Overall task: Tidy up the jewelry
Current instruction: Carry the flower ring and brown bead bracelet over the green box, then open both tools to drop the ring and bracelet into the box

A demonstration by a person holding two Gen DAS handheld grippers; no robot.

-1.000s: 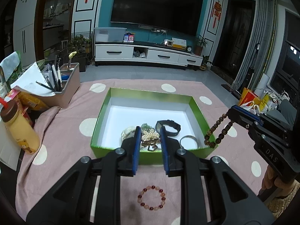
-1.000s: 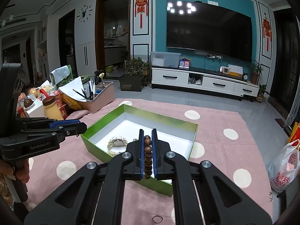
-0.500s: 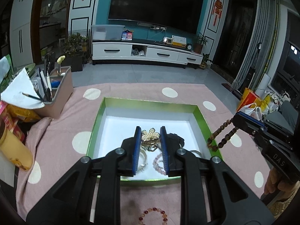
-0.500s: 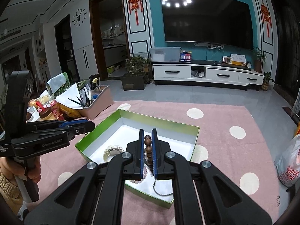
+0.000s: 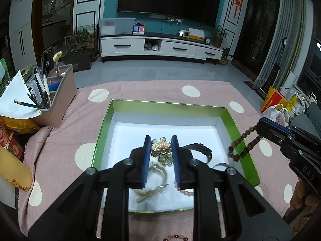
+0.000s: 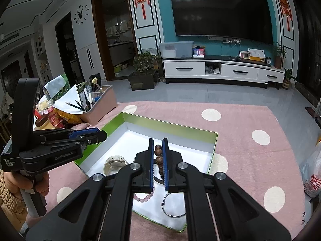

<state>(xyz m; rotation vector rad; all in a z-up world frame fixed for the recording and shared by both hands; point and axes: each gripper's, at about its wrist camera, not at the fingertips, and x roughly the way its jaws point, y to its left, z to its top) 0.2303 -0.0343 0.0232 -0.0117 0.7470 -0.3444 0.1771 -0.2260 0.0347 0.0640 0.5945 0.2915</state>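
A green box (image 5: 168, 106) with a white floor lies on the pink dotted cloth. My left gripper (image 5: 161, 146) is shut on a gold and pearl brooch (image 5: 160, 147) and hangs over the box's middle. My right gripper (image 6: 156, 152) is shut on a brown wooden bead bracelet (image 6: 158, 158), whose loop (image 5: 240, 147) dangles above the box's right wall. In the box lie a black watch (image 5: 200, 150), a pale watch (image 6: 115, 163), a pink bead bracelet (image 6: 143, 197) and a silver bangle (image 6: 170, 208). A red bead bracelet (image 5: 175, 237) rests on the cloth before the box.
A tan organiser (image 5: 58, 98) with pens and papers stands at the left, with snack packets (image 5: 12, 132) and a yellow bottle (image 5: 14, 172) beside it. Shopping bags (image 5: 276, 108) sit on the floor at the right. A hand (image 6: 22, 184) holds the left gripper's handle.
Both grippers have moved forward and a little down, from short of the box's near wall to over the box. Each still holds its piece; the red bead bracelet has slid to the bottom edge.
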